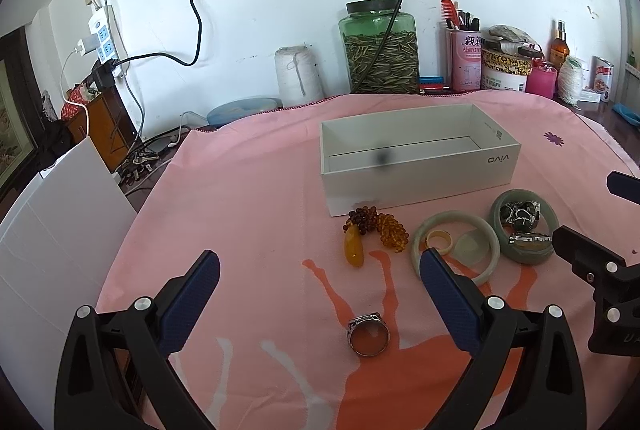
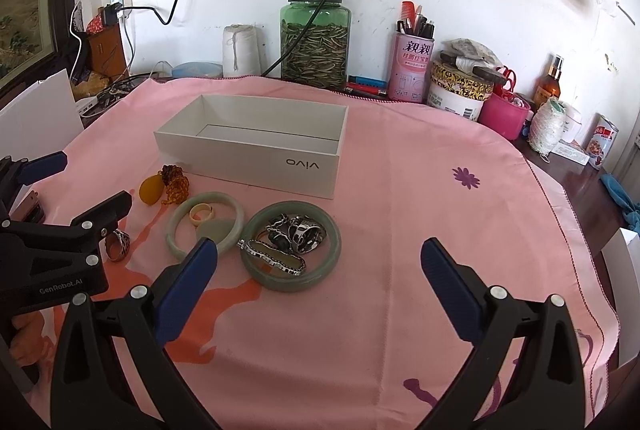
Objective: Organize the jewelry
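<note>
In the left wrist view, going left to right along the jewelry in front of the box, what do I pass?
Amber pendant → amber bead cluster → pale jade bangle → darker green bangle holding silver pieces.

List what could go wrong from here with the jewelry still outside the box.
1. The silver ring lies flat on the pink cloth; the left gripper, jaws open, may snag fabric.
2. Silver pieces are piled inside the darker green bangle; lifting it could scatter them.
3. The amber bead strand may trail when lifted toward the white box.
</note>
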Demonstrator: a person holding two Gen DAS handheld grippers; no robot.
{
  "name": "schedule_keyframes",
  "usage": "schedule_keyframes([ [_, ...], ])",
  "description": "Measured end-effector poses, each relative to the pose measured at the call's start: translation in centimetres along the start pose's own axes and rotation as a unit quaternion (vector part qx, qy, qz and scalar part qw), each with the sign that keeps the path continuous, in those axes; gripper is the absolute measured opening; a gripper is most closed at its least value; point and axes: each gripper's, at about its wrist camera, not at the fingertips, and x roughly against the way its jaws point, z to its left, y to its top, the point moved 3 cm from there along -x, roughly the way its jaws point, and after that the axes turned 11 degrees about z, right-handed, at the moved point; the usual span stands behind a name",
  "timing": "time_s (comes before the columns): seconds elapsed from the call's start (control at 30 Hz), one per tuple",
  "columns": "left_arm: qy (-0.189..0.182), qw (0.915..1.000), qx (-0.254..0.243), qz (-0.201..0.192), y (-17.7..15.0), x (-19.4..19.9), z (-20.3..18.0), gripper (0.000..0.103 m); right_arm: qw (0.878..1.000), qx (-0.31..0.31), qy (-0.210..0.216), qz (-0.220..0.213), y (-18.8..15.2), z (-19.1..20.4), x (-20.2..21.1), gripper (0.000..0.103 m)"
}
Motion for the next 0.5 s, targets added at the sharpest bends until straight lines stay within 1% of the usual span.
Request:
schedule_keyframes([
  [0.27,-0.003,1.0,0.003,0.0,0.0,-0.1,0.4,0.098,1.0,0.004,-0.002,0.006,0.0,0.0,-0.1,0.097],
  [0.3,-0.007,1.0,0.003,0.003,0.0,-0.1,0.4,0.098,1.0,0.002,0.0,0.005,-0.1,0.0,0.0,0.097],
  [0.4,-0.037,0.999,0.01,0.023,0.2,-0.7,1.0,0.098,1.0,0.009,-0.005,0.013,0.0,0.0,-0.2,0.097],
  [0.5,-0.052,0.9978,0.027,0.031,0.5,-1.1,2.1,0.098,1.0,0.0,-0.008,0.009,0.2,-0.6,0.0,0.097],
])
